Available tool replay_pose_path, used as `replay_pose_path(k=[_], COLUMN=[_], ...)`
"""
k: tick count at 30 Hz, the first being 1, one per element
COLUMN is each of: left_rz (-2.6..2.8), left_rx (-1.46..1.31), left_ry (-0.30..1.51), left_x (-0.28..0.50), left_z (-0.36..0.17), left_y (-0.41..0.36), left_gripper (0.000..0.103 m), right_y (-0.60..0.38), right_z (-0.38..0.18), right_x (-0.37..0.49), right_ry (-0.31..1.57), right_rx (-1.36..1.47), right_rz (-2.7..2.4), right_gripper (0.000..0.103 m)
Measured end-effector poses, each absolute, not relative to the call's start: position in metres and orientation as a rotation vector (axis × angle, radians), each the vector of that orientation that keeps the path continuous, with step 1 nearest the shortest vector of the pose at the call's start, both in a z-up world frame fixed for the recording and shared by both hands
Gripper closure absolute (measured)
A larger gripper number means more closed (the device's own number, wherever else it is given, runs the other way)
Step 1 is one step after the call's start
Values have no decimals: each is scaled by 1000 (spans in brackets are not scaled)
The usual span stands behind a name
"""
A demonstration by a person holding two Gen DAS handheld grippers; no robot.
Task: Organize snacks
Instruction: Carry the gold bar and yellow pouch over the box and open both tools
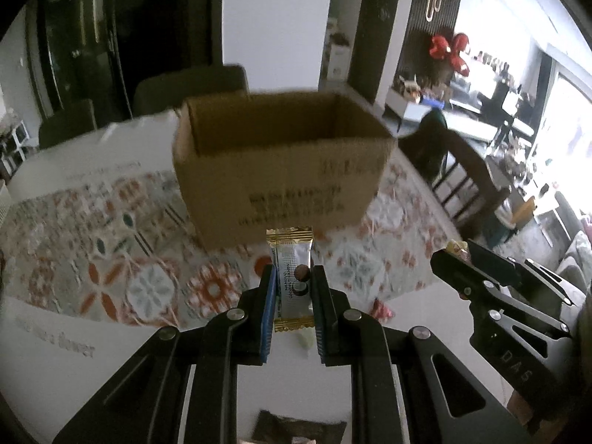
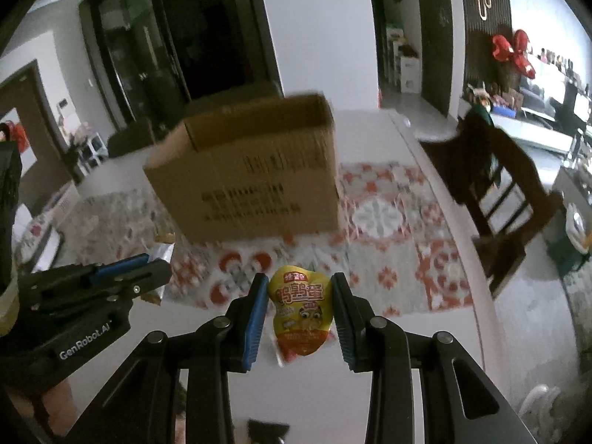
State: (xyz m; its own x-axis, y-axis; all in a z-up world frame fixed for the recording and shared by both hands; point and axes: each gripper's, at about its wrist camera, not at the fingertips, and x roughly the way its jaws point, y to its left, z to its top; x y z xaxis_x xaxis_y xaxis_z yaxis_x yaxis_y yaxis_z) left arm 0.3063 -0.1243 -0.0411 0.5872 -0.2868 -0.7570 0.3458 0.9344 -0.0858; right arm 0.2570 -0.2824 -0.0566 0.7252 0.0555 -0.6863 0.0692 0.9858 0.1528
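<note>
An open cardboard box (image 1: 281, 174) stands on the patterned mat; it also shows in the right wrist view (image 2: 255, 181). My left gripper (image 1: 293, 277) is shut on a white snack bar with gold ends (image 1: 292, 277), held above the table in front of the box. My right gripper (image 2: 299, 292) is shut on a yellow snack pouch with red print (image 2: 301, 310), also in front of the box. The right gripper appears at the right of the left wrist view (image 1: 458, 255), and the left gripper at the left of the right wrist view (image 2: 148, 262).
A floral patterned mat (image 1: 111, 244) covers the white table (image 1: 55, 362). A red wrapped sweet (image 1: 383, 310) and a pale one (image 1: 305, 340) lie on the table below the left gripper. A dark packet (image 1: 296, 427) lies nearest me. A wooden chair (image 2: 499, 185) stands at the right.
</note>
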Motion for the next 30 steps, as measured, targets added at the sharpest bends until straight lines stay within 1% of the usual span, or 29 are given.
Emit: replay_pose_path(k=[9,20,30], left_rz=[-362,-364,-389], left_rx=[57,72,77], left_ry=[740,639,637], left_x=[323,360,405], left_z=[8,47,54], left_y=[-114,-115,-124], left_gripper=[84,84,84], right_y=[-272,-275,-279], right_z=[-9,32,42], right_x=[275,314,371], right_ry=[626,516,539], right_rx=[131,136,144], right_rz=[30,59,94], right_gripper=[67,67,67])
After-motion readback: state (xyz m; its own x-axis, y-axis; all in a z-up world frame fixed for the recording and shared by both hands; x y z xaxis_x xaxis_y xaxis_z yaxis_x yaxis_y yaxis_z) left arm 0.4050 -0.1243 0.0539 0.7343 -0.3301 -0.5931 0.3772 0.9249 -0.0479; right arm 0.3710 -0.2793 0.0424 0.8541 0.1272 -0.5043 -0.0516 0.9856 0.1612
